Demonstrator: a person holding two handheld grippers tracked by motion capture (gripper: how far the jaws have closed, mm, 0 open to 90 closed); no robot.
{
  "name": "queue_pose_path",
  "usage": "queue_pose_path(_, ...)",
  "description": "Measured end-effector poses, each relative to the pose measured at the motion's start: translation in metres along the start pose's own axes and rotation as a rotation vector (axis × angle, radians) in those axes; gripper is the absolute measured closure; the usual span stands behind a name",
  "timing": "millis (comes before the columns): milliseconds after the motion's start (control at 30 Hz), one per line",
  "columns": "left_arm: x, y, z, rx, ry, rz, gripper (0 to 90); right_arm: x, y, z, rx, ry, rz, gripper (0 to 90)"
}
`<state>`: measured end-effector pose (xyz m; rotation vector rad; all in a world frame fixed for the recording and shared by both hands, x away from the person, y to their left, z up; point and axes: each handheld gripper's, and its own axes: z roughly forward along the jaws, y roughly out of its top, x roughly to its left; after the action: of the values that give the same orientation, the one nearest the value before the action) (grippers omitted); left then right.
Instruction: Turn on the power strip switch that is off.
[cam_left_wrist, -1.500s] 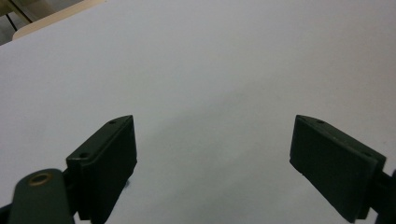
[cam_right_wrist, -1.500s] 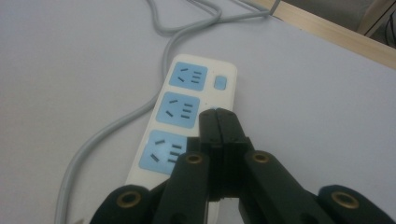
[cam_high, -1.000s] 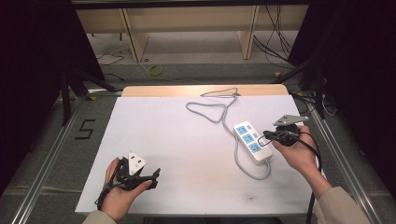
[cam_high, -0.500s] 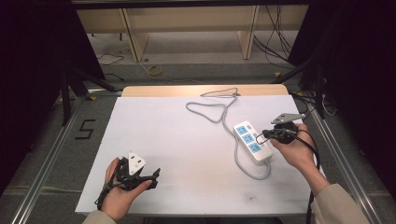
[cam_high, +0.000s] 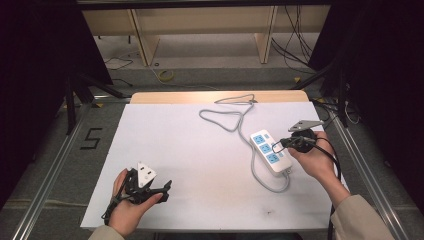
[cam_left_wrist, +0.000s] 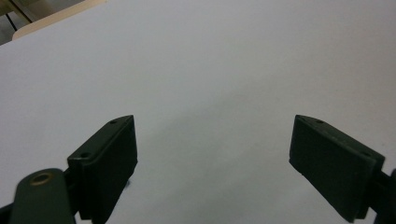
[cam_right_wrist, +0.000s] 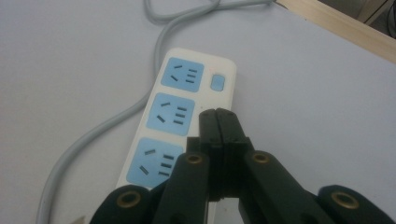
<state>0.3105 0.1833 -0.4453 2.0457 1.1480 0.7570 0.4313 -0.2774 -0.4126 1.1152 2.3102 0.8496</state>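
A white power strip (cam_high: 270, 152) with three blue sockets lies at the right of the white table sheet (cam_high: 200, 165), and its grey cable (cam_high: 227, 117) loops toward the back. My right gripper (cam_high: 276, 146) hovers over the strip's right edge, jaws shut and empty. The right gripper view has the right gripper (cam_right_wrist: 217, 113) beside the middle socket of the power strip (cam_right_wrist: 177, 114), below the blue switch (cam_right_wrist: 216, 83). My left gripper (cam_high: 167, 188) rests at the front left, far from the strip. Its jaws stand open, the left gripper (cam_left_wrist: 212, 123) over bare sheet.
A wooden table edge (cam_high: 215, 96) runs along the back of the sheet. Metal rails (cam_high: 55, 170) flank both sides, with a "5" mark (cam_high: 91, 138) on the floor at the left. Wooden frame legs (cam_high: 142, 42) and loose floor cables (cam_high: 295, 35) lie beyond.
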Motion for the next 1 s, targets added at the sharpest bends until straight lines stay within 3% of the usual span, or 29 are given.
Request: queue_pose_path(1000, -0.001, 0.001, 0.0, -0.009, 0.001, 0.007, 14.9, -0.001, 0.009, 0.018, 0.023, 0.01, 0.012, 90.0)
